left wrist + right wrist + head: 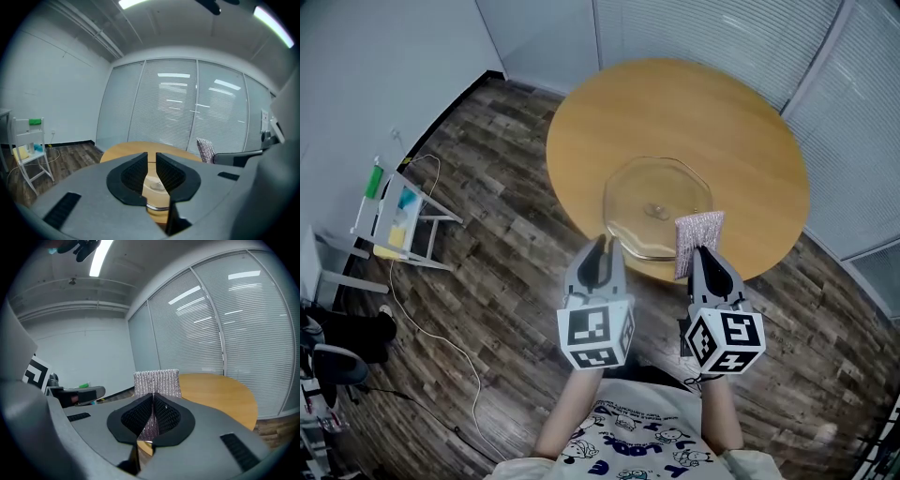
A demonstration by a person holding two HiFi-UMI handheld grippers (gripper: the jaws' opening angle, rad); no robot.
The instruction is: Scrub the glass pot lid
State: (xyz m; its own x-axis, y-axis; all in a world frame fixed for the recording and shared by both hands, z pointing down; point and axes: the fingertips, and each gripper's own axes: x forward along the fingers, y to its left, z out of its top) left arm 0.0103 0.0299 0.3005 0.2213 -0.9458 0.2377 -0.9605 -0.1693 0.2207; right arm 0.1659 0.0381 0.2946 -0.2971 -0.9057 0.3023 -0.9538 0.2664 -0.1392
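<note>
The glass pot lid lies flat on the round wooden table, near its front edge, with its small knob up. My right gripper is shut on a silver-grey scrubbing pad, held upright over the lid's near right rim. In the right gripper view the pad stands up out of the closed pads of that gripper. My left gripper hovers at the lid's near left rim, shut and holding nothing. In the left gripper view, part of the lid shows past that gripper.
A white rack with a green item stands on the wood floor at the left, and a white cable trails from it. Blinds and glass walls close the room behind the table. A dark chair sits at the far left.
</note>
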